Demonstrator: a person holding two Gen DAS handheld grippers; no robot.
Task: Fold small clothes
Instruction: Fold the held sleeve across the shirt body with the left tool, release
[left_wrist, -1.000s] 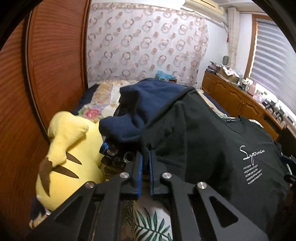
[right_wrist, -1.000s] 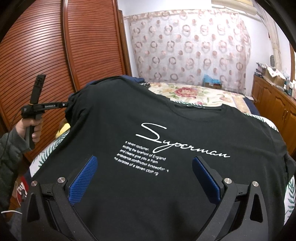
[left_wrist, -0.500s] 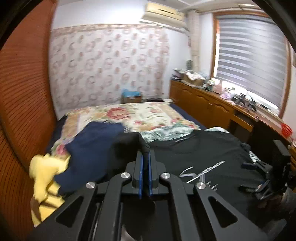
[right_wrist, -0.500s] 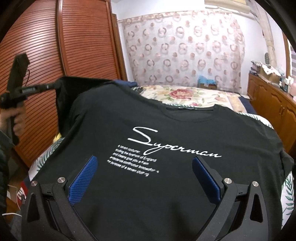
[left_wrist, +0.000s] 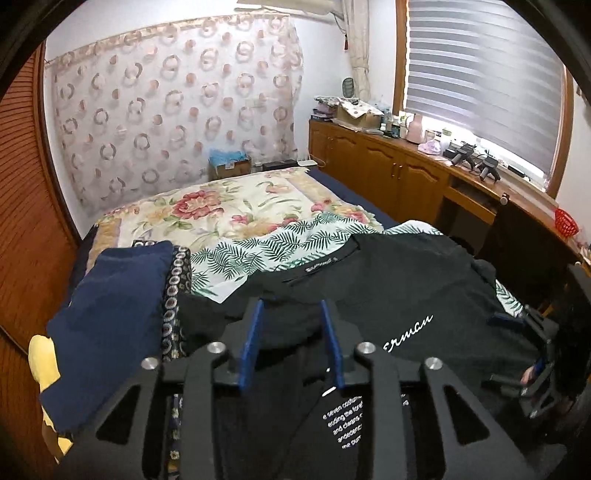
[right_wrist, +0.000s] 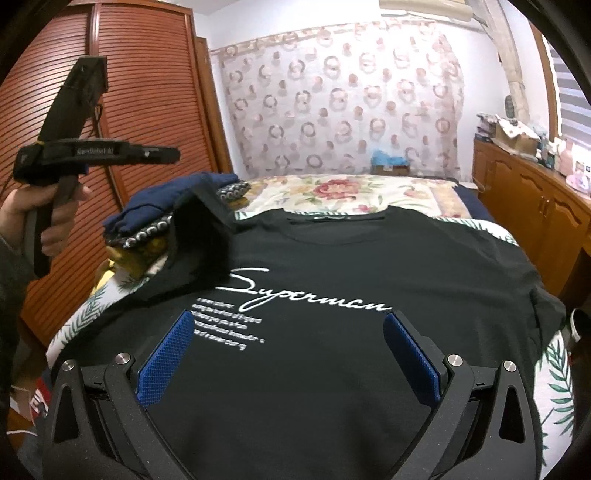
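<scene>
Bed (right_wrist: 369, 188) fills both views, floral quilt toward 12 o'clock. Black T-shirt (right_wrist: 369, 258) lies print-up across the near half, collar at 12. Its left sleeve (right_wrist: 199, 236) is flipped in over the chest at 10 o'clock — first fold looks done; right sleeve, sides & bottom not yet folded, approx. Navy garment (left_wrist: 110, 302) is heaped at 9 o'clock by the yellow plush (left_wrist: 44, 362). Left gripper (left_wrist: 291, 345) is part-open, holding nothing. Right gripper (right_wrist: 288, 354) is spread wide above the print — empty.
</scene>
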